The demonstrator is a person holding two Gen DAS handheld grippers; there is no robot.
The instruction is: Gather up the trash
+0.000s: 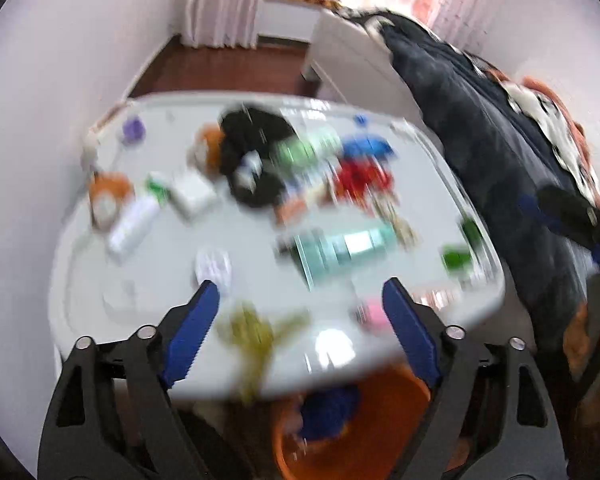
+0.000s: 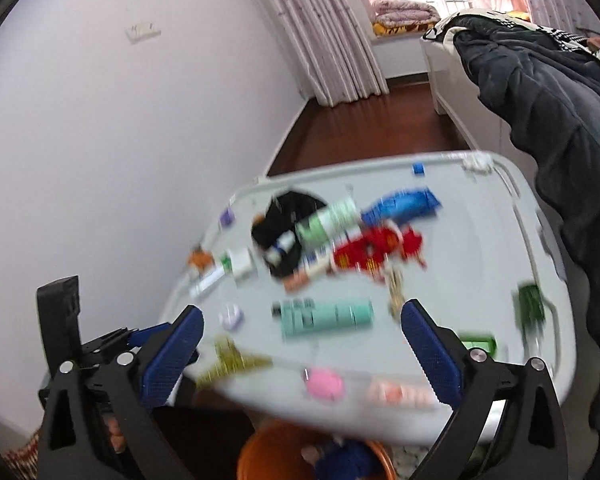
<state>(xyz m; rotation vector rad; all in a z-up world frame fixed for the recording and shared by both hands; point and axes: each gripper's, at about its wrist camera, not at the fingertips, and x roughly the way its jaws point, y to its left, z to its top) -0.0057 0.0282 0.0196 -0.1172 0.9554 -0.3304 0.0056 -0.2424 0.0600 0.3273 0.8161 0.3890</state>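
Note:
Both views are blurred. A white table (image 1: 140, 280) carries scattered litter: a teal tube (image 1: 340, 248), a gold tinsel scrap (image 1: 256, 332) at the near edge, a pink piece (image 1: 374, 312), a red wrapper (image 1: 360, 178), a blue wrapper (image 1: 368, 146) and a black bag (image 1: 252, 152). Below the table's near edge stands an orange bucket (image 1: 380, 420) with something blue inside. My left gripper (image 1: 300, 284) hangs open over the near edge with nothing between its blue pads. My right gripper (image 2: 302, 307) is also open and empty, above the teal tube (image 2: 326, 316) and the bucket (image 2: 268, 452).
A dark garment (image 1: 480, 128) hangs over a white bed frame to the right of the table. A white wall (image 2: 100, 140) runs along the left. Dark wooden floor (image 2: 360, 128) lies beyond the table, with curtains and a window behind. A white bottle (image 1: 134, 224) and small boxes lie at the table's left.

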